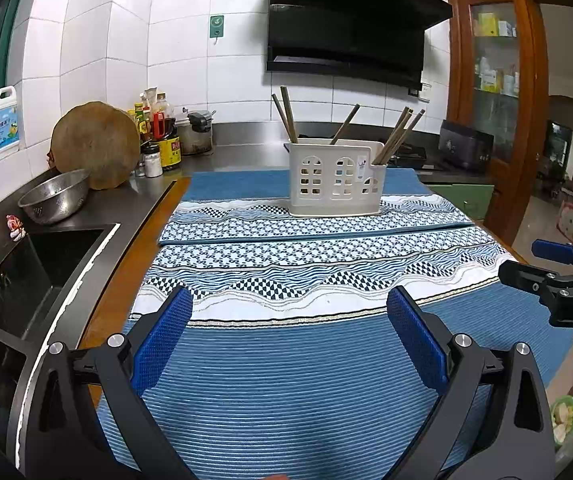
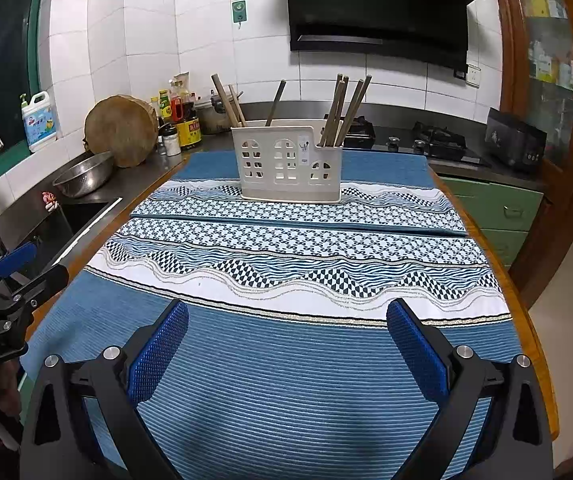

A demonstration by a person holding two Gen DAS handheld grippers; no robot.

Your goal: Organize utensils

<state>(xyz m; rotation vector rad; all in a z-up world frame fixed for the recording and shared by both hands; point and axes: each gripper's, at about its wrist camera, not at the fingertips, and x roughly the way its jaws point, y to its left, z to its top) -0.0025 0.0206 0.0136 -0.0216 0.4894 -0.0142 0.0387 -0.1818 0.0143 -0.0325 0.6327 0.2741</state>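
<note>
A tiled kitchen holds a wooden table point(image 2: 534, 344) covered by blue patterned mats point(image 2: 286, 360), with a steel counter and sink to one side and a black range hood point(image 1: 346, 32) on the wall behind. The landmark is the white plastic utensil caddy point(image 1: 336, 178) standing on the far mat. Brown chopsticks point(image 1: 396, 136) stick up out of the caddy, a pair leaning in its left section, a single one near the middle, and a bunch in the low right-hand pocket. Left of the caddy, on the counter, sit a steel colander point(image 1: 54, 196), a round wooden chopping block point(image 1: 94, 144) and a cluster of sauce bottles point(image 1: 162, 128).

Both tools hang well short of the caddy over the near mat. The left gripper point(image 1: 289, 320) has its blue pads spread wide with nothing between them; the right gripper point(image 2: 287, 328) is likewise wide apart and empty.

No loose utensil lies on the mats, so this looks like either the start or the very end of the job. If sorting remains, the next move would call for reaching forward to the caddy and closing on one thin stick without tipping the light holder.

The caddy's inside is hidden by its walls, so the number of chopsticks is uncertain. The far edge of the sink is cut off.
</note>
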